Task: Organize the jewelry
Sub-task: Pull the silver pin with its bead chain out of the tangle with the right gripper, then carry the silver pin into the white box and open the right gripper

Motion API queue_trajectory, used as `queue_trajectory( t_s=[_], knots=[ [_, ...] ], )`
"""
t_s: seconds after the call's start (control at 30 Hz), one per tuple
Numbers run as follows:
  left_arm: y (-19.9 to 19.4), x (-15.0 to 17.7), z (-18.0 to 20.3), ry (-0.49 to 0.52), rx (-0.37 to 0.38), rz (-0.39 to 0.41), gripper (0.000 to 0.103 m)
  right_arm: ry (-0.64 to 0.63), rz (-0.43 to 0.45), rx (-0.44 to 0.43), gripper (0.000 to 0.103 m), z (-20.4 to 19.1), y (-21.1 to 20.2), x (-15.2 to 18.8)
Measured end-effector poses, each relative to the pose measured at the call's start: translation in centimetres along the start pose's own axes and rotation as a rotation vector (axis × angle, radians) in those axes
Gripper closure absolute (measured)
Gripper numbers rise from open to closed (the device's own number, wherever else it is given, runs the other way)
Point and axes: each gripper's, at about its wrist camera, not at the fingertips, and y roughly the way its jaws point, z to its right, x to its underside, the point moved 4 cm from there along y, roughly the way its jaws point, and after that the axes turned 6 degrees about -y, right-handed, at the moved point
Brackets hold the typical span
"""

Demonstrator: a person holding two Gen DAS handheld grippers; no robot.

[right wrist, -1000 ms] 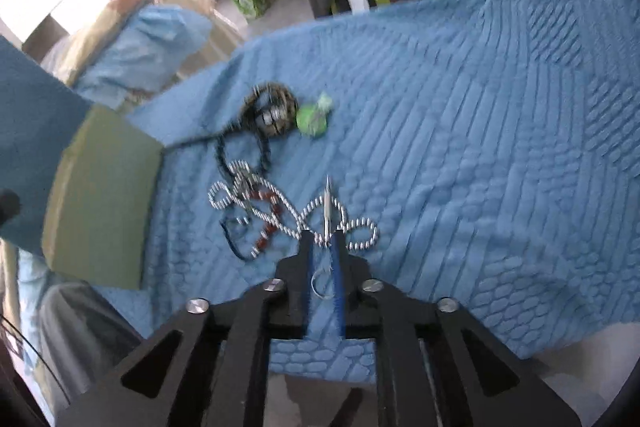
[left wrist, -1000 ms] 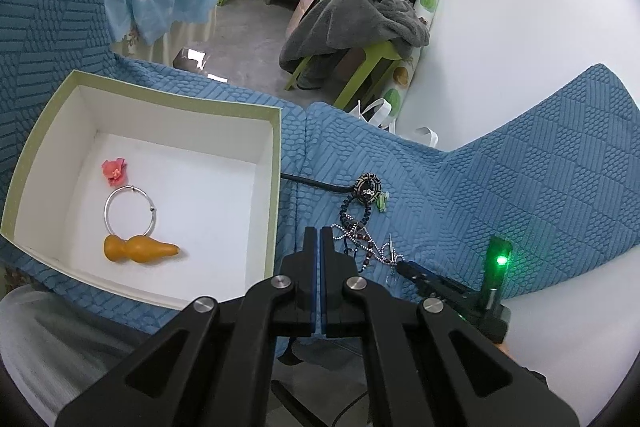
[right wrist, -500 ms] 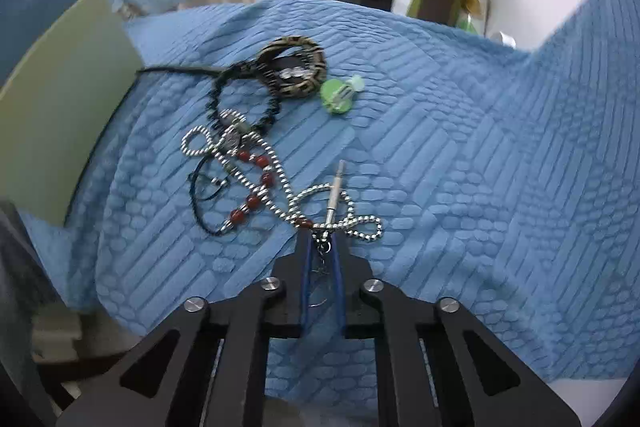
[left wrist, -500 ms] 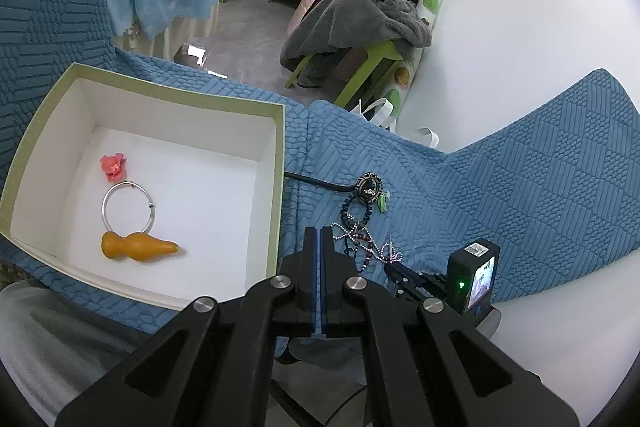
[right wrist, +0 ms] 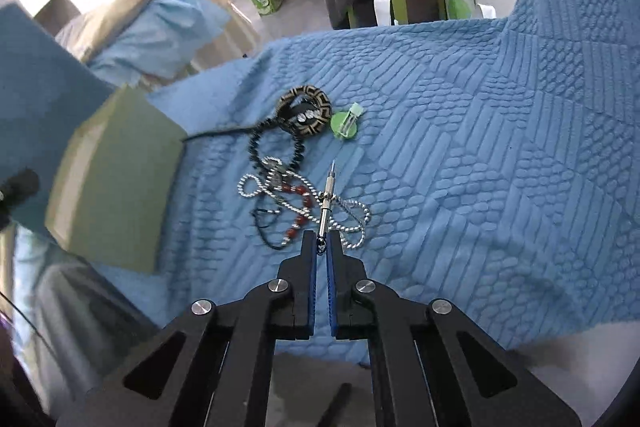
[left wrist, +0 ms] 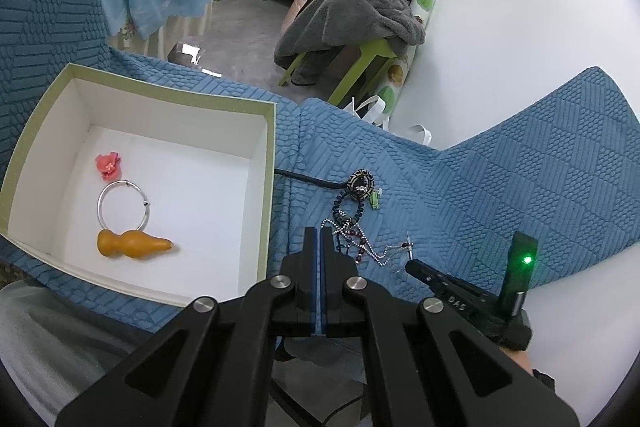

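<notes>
The right gripper (right wrist: 322, 247) had just pinched the near end of a slim metal pendant (right wrist: 326, 197) above the tangled chains (right wrist: 304, 195), right of the box (left wrist: 264, 195). It looked light, stiff and slippery. The left gripper (left wrist: 319, 247) was pressed together, empty.

Quilted blue cloth (right wrist: 460, 155), matt and ridged, covers the bench. The beaded chain (right wrist: 348, 207) glints like polished metal, and so does the slim pendant (right wrist: 326, 201). In the matt white card box (left wrist: 262, 155), a shiny metal hoop (left wrist: 122, 205) and a smooth amber gourd (left wrist: 132, 243). The left gripper (left wrist: 320, 239) looks like matt black plastic.
</notes>
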Motion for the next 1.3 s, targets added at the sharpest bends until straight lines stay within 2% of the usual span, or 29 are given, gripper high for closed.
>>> queue_trajectory(
  t_s=[0.3, 0.43, 0.6, 0.8, 1.0, 1.17, 1.3],
  knots=[
    [-1.2, -0.5, -0.9, -0.028, 0.021, 0.009, 0.103, 0.108, -0.1, -0.096, 0.1, -1.1, -1.0, 0.3],
    [-1.7, -0.6, -1.6, -0.033, 0.029, 0.015, 0.103, 0.106, -0.135, -0.067, 0.1, -1.3, -0.7, 1.8],
    [-2.3, -1.1, -2.4, -0.033, 0.029, 0.024, 0.103, 0.091, -0.113, -0.051, 0.1, -2.5, -1.3, 1.4],
    [-3.6, -1.9, -3.5, -0.022, 0.011, 0.047, 0.103, -0.026, -0.006, -0.03, 0.1, -7.7, -4.0, -3.3],
    [-4.9, -2.5, -5.5, -0.012, -0.02, 0.063, 0.103, -0.148, 0.088, -0.095, 0.1, -15.6, -5.9, -6.5],
    [-5.6, -2.5, -7.6, -0.019, -0.057, 0.069, 0.103, -0.226, 0.074, -0.164, 0.1, -21.2, -4.0, -6.2],
    [-5.8, -2.4, -9.2, -0.039, -0.077, 0.065, 0.103, -0.251, 0.037, -0.201, 0.099, -22.8, -1.5, -5.4]
  ],
)
